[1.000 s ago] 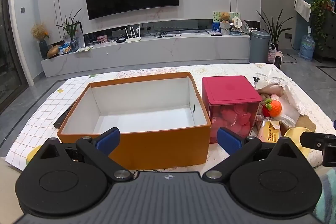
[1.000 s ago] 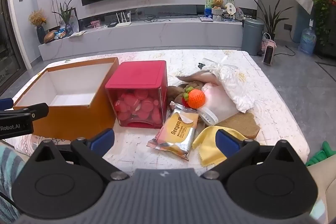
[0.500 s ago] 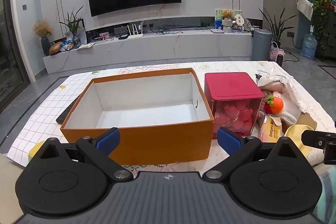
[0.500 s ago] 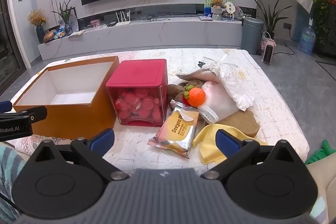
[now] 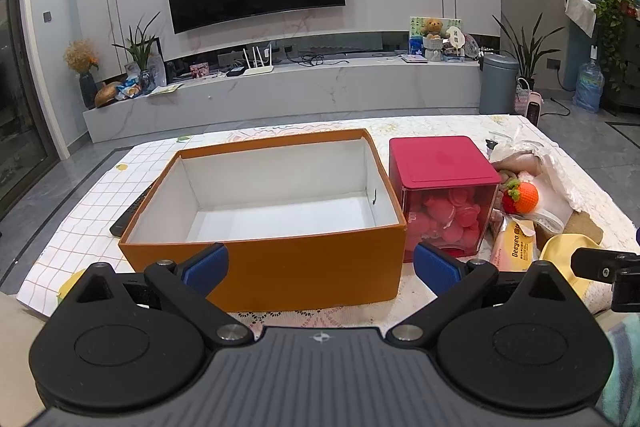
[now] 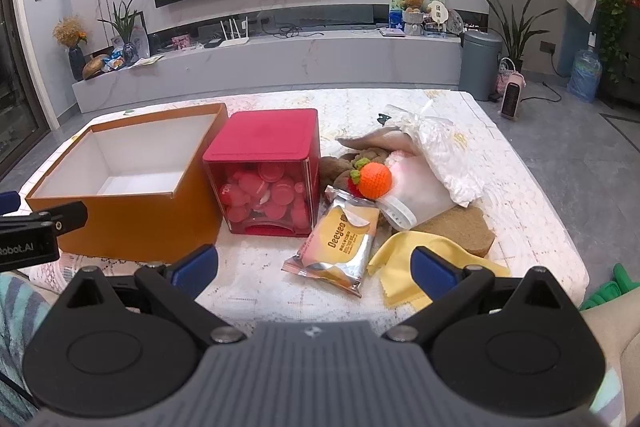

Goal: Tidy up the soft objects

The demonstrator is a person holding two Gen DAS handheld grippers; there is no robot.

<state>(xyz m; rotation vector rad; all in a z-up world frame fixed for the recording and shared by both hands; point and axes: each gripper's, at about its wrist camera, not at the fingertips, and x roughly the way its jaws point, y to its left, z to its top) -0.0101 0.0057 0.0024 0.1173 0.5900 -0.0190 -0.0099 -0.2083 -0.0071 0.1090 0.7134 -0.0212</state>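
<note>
An empty orange cardboard box (image 5: 264, 259) (image 6: 132, 223) with a white inside sits on the table's left half. To its right, a heap of soft things: a knitted orange fruit (image 6: 374, 179) (image 5: 525, 198), a yellow cloth (image 6: 412, 269), a brown pad (image 6: 460, 233), a white crinkled bag (image 6: 444, 151) and a snack packet (image 6: 340, 243). My left gripper (image 5: 320, 265) hovers open in front of the box's near wall. My right gripper (image 6: 314, 267) is open over the near table edge, just short of the packet and cloth. Both hold nothing.
A red-lidded clear cube (image 6: 268, 171) (image 5: 444, 195) full of pink discs stands between box and heap. A dark remote (image 5: 130, 215) lies left of the box. A lace-patterned cover (image 6: 532, 211) lies over the table. Behind are a TV wall and low console.
Both wrist views have drifted slightly; the left one has pulled back and up a little from the box. Nothing on the table has moved, and both grippers stay open.
</note>
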